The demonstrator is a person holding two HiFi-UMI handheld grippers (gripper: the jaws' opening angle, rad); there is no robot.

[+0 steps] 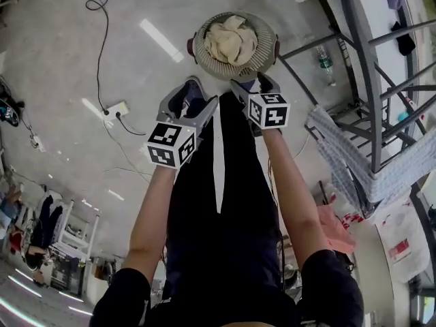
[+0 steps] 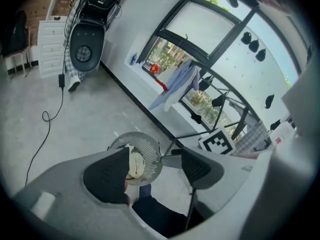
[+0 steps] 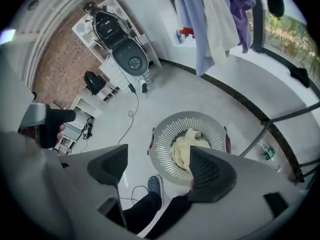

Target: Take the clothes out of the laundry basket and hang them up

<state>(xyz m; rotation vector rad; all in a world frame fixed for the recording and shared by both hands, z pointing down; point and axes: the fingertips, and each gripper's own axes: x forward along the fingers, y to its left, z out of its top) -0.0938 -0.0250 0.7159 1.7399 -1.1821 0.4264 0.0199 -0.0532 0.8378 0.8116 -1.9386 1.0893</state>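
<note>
Hovering on near side of round grey slatted plastic laundry basket point(image 1: 201, 58) with left gripper point(image 1: 196, 105) and right gripper point(image 1: 254, 86); jaws of both spread, empty. Contains crumpled cream garment point(image 1: 231, 39).

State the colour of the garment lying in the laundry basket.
The garment is cream; the right gripper view shows it best.

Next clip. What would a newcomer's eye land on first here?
The round slatted laundry basket sits on the floor just beyond the person's shoes, with a crumpled cream garment inside. The left gripper and right gripper hang above it, both with jaws apart and nothing between them. At the right stands a metal drying rack with a checked cloth draped over a rail.
</note>
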